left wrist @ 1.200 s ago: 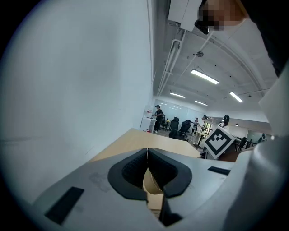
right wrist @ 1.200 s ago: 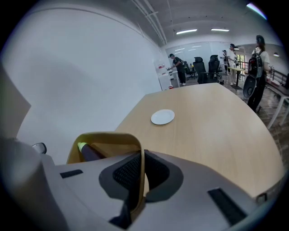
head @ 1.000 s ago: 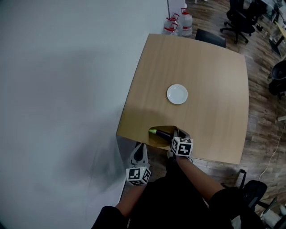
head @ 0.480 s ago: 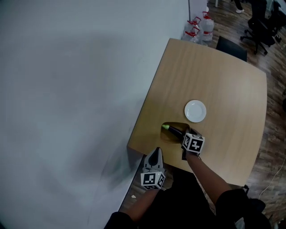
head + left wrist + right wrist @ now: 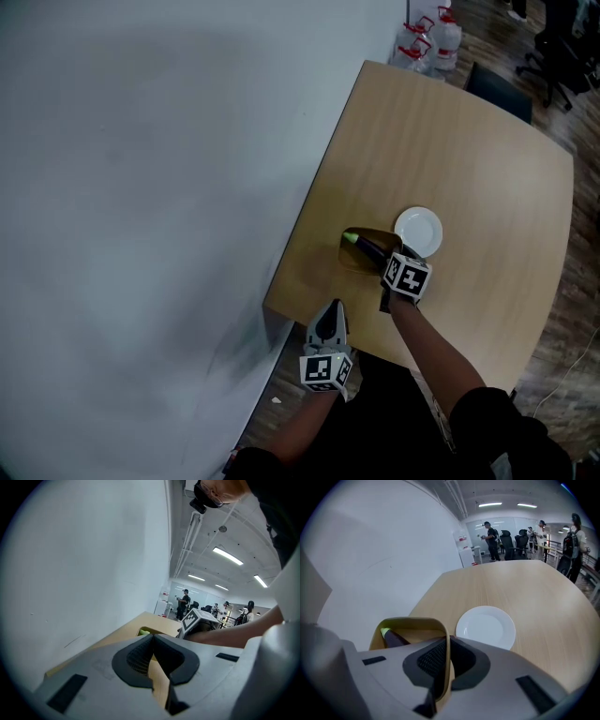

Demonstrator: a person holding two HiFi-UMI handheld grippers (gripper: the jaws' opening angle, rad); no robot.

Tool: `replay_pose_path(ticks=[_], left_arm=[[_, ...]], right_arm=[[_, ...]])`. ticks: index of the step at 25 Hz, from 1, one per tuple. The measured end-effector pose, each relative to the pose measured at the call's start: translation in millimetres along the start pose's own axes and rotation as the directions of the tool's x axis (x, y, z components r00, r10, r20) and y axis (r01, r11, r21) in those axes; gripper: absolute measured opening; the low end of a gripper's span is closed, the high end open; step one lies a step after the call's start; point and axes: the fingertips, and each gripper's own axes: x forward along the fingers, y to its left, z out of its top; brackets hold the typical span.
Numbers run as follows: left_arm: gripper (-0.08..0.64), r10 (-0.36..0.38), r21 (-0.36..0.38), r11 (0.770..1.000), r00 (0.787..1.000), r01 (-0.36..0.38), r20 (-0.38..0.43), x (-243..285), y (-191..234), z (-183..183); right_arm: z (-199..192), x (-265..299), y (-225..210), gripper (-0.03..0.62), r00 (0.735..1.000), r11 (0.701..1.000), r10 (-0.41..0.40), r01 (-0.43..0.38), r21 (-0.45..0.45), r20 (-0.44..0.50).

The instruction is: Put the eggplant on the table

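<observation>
Eggplant (image 5: 367, 248) lies in a tan bowl (image 5: 370, 231), dark body aslant with its green stem end toward the wall. It is not out on the surface (image 5: 469, 159) yet. The right tongs (image 5: 389, 256) are clamped narrow on the near rim of that bowl. In the right gripper view the rim's thin wall (image 5: 410, 619) runs straight down between the pads of the right tongs (image 5: 446, 641), and the eggplant (image 5: 396, 639) shows inside, just left of them. The left tongs (image 5: 334, 309) are closed with nothing between them, and they hang off the near edge of the surface. Their own view shows the left tongs (image 5: 152, 639) tip to tip, with only bare wood beyond.

A second ago the bowl was at the near edge, well apart from the white plate (image 5: 419, 230). Now the right tongs have carried it inward, and its rim is just beside the plate (image 5: 486, 626). I cannot tell whether the bowl rests on the wood or is held a little above it.

My reading is that the bowl has only been brought to a handier place. The eggplant still has to come out, probably by tipping the bowl or by the free left tongs reaching in.
</observation>
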Motion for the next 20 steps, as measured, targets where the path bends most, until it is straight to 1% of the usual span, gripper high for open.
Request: replay_pose_path(ticks=[3,7,11,20], left_arm=[[0.015,0.019,-0.024,1.000,1.000,-0.020,-0.014,14.7,9.5,-5.0],[0.015,0.022,-0.035,0.999,1.000,-0.023,-0.011,31.7,11.9,-9.3],[0.015,0.034,-0.045,0.998,0.999,-0.034,-0.006,43.6,15.6,-2.9],[0.015,0.053,-0.063,0.996,0.998,-0.055,-0.030,30.9,29.8,-13.3]], right_arm=[[11.7,24.6,1.9,0.064,1.000,1.000,-0.013,0.013,-0.002,-0.008],[25.0,50.7,3.3,0.064,1.000,1.000,-0.027,0.027,-0.002,-0.004],[41.5,71.4,9.1,0.064,0.999,0.999,-0.046,0.046,-0.018,-0.004],[32.1,94.5,5.5,0.064,0.993,0.992,-0.116,0.117,0.039,-0.028]])
